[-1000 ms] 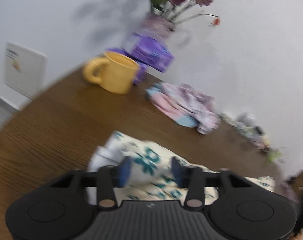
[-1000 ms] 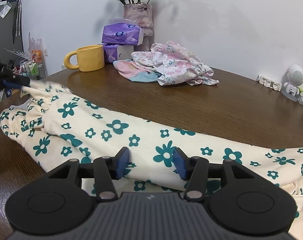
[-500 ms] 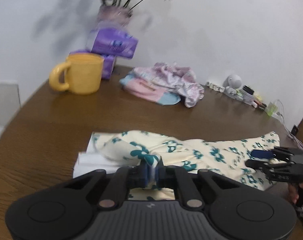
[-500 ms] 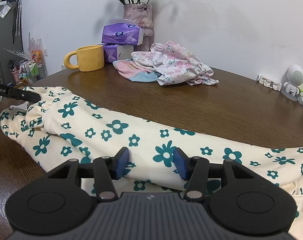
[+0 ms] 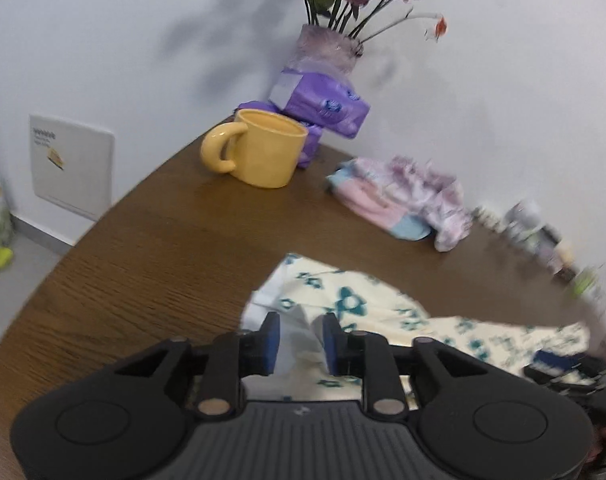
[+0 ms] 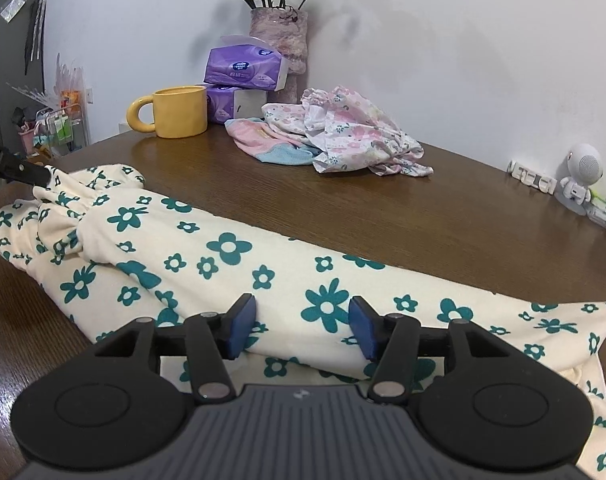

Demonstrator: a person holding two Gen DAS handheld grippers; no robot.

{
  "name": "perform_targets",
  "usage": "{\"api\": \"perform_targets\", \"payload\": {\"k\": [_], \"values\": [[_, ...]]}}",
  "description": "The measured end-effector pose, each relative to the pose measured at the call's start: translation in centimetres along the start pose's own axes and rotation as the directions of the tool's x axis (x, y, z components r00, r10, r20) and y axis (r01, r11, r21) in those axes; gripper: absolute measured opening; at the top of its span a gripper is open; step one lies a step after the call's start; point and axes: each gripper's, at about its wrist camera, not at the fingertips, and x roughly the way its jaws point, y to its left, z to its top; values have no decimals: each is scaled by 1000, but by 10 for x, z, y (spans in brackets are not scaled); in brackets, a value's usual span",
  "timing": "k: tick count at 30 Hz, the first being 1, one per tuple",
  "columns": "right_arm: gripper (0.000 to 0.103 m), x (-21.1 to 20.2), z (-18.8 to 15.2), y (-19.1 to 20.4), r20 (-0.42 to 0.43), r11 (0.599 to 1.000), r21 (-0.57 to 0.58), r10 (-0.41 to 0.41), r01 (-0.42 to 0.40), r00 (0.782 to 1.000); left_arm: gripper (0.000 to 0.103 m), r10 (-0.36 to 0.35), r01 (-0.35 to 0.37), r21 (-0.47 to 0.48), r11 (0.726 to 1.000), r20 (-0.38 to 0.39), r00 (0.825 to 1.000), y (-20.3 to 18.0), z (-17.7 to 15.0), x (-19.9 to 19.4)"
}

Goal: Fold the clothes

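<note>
Left wrist view: left claw opening, pads apart over the cream floral garment on the tabletop. Right wrist view: right claw spreading, pads astride the garment's fold, grip uncertain.

The table is dark brown wood with visible grain and a soft sheen. Across the lower frame lies a cream garment of soft matt cloth printed with teal flowers. At upper left stands a yellow mug, smooth and slightly glossy, beside tissue packs in shiny purple plastic film. The pink clothes are thin, crinkled cloth.
</note>
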Motion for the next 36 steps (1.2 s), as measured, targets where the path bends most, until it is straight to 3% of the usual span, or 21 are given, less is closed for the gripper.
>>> {"api": "perform_targets", "payload": {"k": [2, 5, 7, 8, 13, 14, 16, 17, 19, 21, 22, 26, 29, 33, 36], "values": [[53, 0, 0, 0, 0, 1000, 0, 0, 0, 1000, 55, -39, 39, 7, 999, -13, 999, -6, -1, 2], [53, 0, 0, 0, -1, 1000, 0, -1, 1, 1000, 54, 5, -2, 66, 998, -43, 999, -19, -2, 16], [53, 1, 0, 0, -1, 1000, 1, -1, 1, 1000, 16, 10, -6, 64, 998, -62, 998, -21, -2, 25], [53, 1, 0, 0, -1, 1000, 2, 0, 0, 1000, 4, -8, 11, 51, 999, -72, 997, -21, -2, 27], [53, 1, 0, -2, -2, 1000, 9, 6, -6, 1000, 4, 33, -29, 79, 996, -58, 998, -21, -8, 6], [53, 1, 0, -2, -3, 1000, 9, 8, -8, 1000, 6, 64, -58, 83, 995, -66, 996, -20, -10, 4], [54, 1, 0, -2, -2, 1000, 7, 6, -6, 1000, 22, 112, -107, 81, 991, -59, 992, -13, -10, 1], [54, 1, 0, -2, -2, 1000, 5, 5, -5, 1000, 30, 107, -104, 62, 993, -46, 993, -9, -7, -2], [54, 1, -1, -2, -1, 1000, 3, 3, -3, 1000, 36, 67, -67, 29, 997, -1, 998, -4, 7, -7], [54, 1, -1, -1, -1, 1000, 2, 2, -2, 1000, 64, 36, -36, 55, 998, 0, 999, -7, 28, 2], [54, 1, -1, -1, -1, 1000, 1, 2, -2, 1000, 67, 44, -43, 75, 996, -15, 999, -10, 37, 11], [54, 0, -1, -1, 2, 1000, 3, -3, 3, 1000, 67, 132, -116, 161, 980, -92, 987, -24, 67, 59], [54, -12, 6, -10, 40, 999, 25, -25, 24, 999, 67, 153, -123, 197, 973, -141, 978, -28, 75, 84], [55, -31, 19, -65, 62, 987, 126, -104, 95, 993, 67, 154, -107, 243, 964, -182, 971, -29, 74, 99], [56, -26, 17, -123, -19, 953, 202, -224, 223, 974, 67, 155, -96, 273, 957, -205, 966, -29, 69, 105]]}}
